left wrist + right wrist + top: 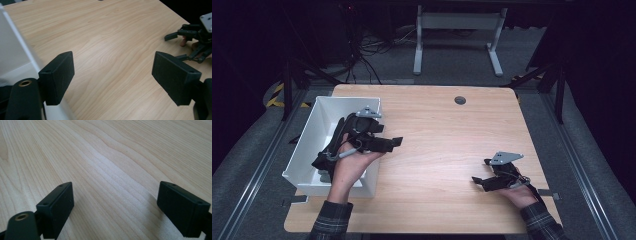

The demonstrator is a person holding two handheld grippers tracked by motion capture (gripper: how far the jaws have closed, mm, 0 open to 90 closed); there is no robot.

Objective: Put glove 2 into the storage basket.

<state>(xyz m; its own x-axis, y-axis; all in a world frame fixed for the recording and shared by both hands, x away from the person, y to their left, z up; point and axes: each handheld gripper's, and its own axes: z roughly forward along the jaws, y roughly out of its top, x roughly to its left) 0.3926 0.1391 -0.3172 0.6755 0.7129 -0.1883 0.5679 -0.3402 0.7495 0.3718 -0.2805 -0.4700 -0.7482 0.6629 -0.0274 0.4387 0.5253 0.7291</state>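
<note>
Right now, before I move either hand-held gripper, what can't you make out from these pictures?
- High view: the floor of the white bin is partly hidden by the left hand and left hand-held gripper; a dark shape under them can't be identified.
- Left gripper view: the bin wall is blurred and cut off by the left edge.
- High view: the right hand-held gripper is too small and dark to read its jaw tips.
</note>
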